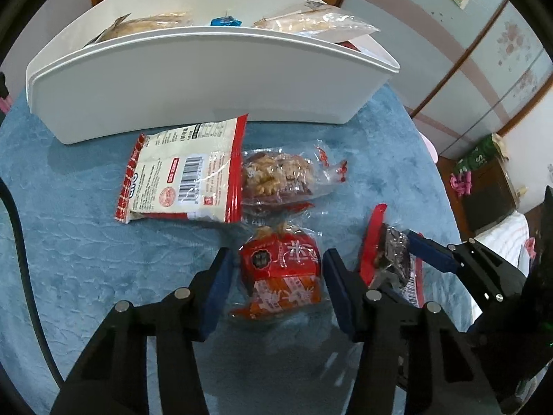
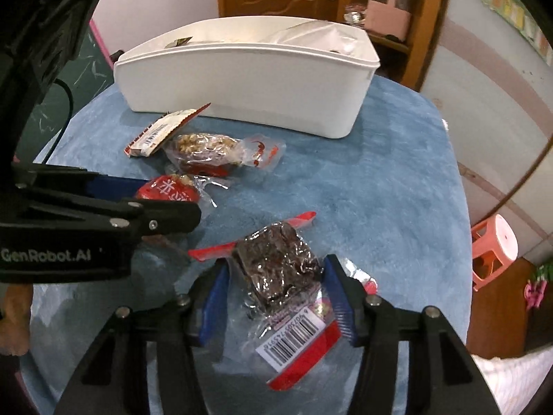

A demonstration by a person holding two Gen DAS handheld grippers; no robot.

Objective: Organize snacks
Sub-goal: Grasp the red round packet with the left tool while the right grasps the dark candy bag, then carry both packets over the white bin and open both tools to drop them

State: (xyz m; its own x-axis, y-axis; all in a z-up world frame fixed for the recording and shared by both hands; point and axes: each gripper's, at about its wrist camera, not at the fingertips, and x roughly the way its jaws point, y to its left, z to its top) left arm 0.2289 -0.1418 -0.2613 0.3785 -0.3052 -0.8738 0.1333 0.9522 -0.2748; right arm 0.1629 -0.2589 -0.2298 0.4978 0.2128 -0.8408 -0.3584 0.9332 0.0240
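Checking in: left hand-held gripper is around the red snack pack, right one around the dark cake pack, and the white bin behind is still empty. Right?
Not quite: the white bin already holds several packets, as the left wrist view shows. The rest stands: left hand-held gripper around the red snack pack, right hand-held gripper around the dark cake pack.

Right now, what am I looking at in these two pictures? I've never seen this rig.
Each picture comes from a camera on a handheld two-finger gripper, looking along its blue-padded fingers. The left gripper straddles a red snack pack; the right gripper has a dark snack in clear wrap between its pads. Whether either is gripping yet is unclear. On the blue cloth also lie a white packet and a nut snack bag, before a white bin already holding snacks.
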